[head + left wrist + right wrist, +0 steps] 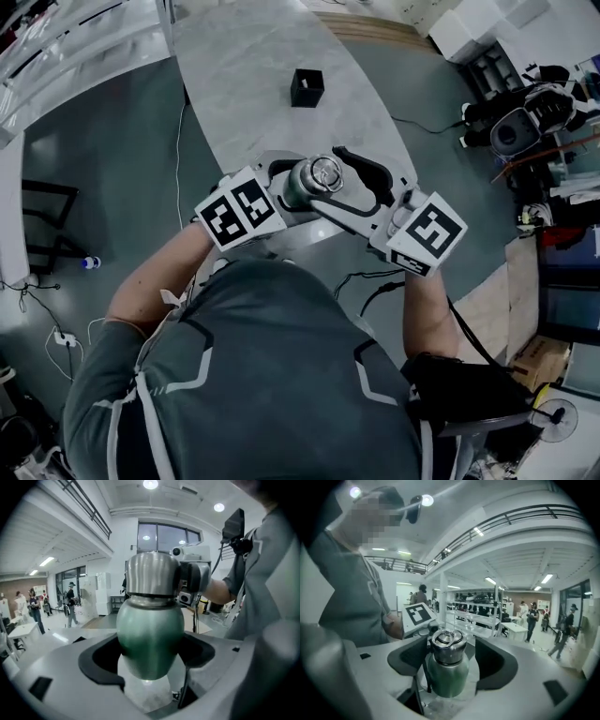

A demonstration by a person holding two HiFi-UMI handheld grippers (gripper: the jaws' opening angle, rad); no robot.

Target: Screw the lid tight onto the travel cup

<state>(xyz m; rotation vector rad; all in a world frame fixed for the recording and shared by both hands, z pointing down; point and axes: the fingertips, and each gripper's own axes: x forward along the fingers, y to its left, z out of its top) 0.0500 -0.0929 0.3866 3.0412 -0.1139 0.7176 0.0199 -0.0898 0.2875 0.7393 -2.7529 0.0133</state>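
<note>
A green travel cup (pixel 302 184) with a steel lid (pixel 326 172) on top is held in the air above the near end of the table. My left gripper (pixel 286 187) is shut on the cup's green body (pixel 150 634), with its pads against both sides. The lid (pixel 152 573) sits on the cup's neck. My right gripper (pixel 328 178) reaches in from the right with its jaws on either side of the lid. In the right gripper view, the right gripper (pixel 450 667) stands open, with gaps between its pads and both the lid (pixel 447 646) and the cup (pixel 447 677).
A pale marble table (pixel 253 75) runs away from me, with a small black box (pixel 307 87) on it. Equipment and cables crowd the floor at the right (pixel 516 127). A small bottle (pixel 91 263) lies on the floor at the left. People walk about in the background.
</note>
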